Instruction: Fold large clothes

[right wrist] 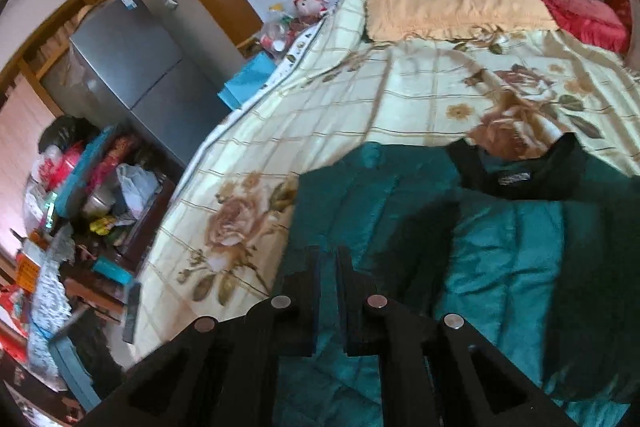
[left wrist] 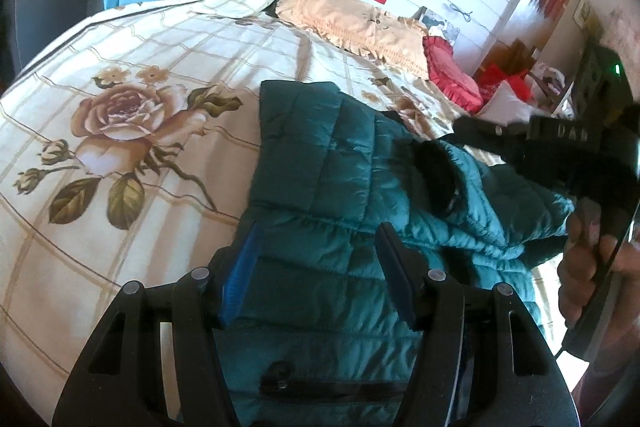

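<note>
A teal quilted puffer jacket [left wrist: 320,187] lies on the floral bed cover [left wrist: 120,67]. My left gripper [left wrist: 316,239] is open just above its lower part, one finger on each side of a quilted panel, holding nothing. The right gripper's body [left wrist: 560,143] and the hand holding it show at the right of the left wrist view, over a raised fold of the jacket. In the right wrist view the jacket [right wrist: 500,247] shows its black collar [right wrist: 520,179]. My right gripper [right wrist: 329,255] has its fingers nearly together above the jacket's left edge, with only a thin gap and no cloth seen between them.
A beige frilled pillow [right wrist: 452,3] and a red pillow [right wrist: 580,11] lie at the head of the bed. A grey fridge [right wrist: 132,67], a blue box [right wrist: 248,79] and a cluttered low table [right wrist: 92,195] stand left of the bed.
</note>
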A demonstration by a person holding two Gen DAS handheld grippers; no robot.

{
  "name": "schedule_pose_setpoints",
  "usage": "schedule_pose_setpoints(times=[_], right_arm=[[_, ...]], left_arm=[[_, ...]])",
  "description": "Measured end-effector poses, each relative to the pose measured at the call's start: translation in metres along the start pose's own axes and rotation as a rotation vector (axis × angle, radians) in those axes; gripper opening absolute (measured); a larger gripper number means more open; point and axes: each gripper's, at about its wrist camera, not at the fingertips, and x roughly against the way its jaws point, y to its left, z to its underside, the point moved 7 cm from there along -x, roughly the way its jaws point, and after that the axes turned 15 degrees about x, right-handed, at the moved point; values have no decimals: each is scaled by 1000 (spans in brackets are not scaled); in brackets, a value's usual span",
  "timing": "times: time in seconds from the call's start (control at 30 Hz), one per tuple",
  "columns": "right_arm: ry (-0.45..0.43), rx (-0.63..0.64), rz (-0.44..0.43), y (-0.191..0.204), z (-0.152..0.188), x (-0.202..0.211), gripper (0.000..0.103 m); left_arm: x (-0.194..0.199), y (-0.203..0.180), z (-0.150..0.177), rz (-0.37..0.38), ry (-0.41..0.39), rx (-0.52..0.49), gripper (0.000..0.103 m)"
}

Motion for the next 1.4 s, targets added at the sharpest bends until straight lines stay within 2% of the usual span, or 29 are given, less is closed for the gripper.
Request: schedule_pose_setpoints(times=[0.1, 0.17, 0.2, 0.23, 0.3, 0.37, 0.4, 0.43, 0.53, 0.7, 0.8, 0.9, 0.97, 1.0, 1.03, 1.1, 1.27, 1.4], right_arm=[[11, 5, 62, -19, 8, 18, 9], [22, 7, 100, -33, 15, 34, 18], [25, 7, 119, -41, 20, 44, 37], [24, 4, 129, -47, 23, 53, 60], [-2, -5, 157, -60, 32, 80, 73], [-8, 1, 180, -69, 37, 103, 73], [-15, 1, 186, -72, 41, 115, 73], [-27, -5, 192, -78, 46, 130, 73], [-61, -31, 204, -90, 55, 163, 73], [-96, -70, 229, -113, 78, 205, 73], [-100, -94, 229, -125, 90, 215, 74], [-90, -120, 242, -137, 101, 218, 74], [-90, -145, 243, -142, 105, 218, 74], [-92, -156, 244, -145, 106, 218, 74], [-92, -159, 251, -147, 107, 218, 74], [-89, -161, 272, -151, 107, 216, 74], [-92, -176, 323, -163, 101, 206, 74], [-55, -163, 330, -166, 95, 177, 74]], left_arm=[[-3, -16, -1, 60, 19, 21, 59], [-9, -34, 0, 115, 56, 25, 59], [-12, -42, 0, 135, 77, 25, 60], [-17, -53, 2, 166, 109, 24, 60], [-28, -74, 3, 208, 153, 25, 60], [-44, -96, 5, 236, 198, 38, 65], [-50, -101, 6, 237, 217, 49, 78], [-61, -108, 7, 234, 246, 76, 80], [-81, -122, 9, 218, 269, 107, 80], [-105, -129, 20, 138, 299, 106, 80], [-115, -131, 29, 125, 325, 117, 80], [-120, -134, 31, 117, 307, 130, 79], [-117, -141, 32, 141, 301, 95, 53], [-117, -142, 31, 137, 294, 74, 30], [-113, -144, 29, 143, 288, 58, 25], [-105, -145, 21, 162, 259, 49, 20], [-66, -130, -18, 161, 120, 22, 19], [-51, -105, -42, 116, 56, 16, 19]])
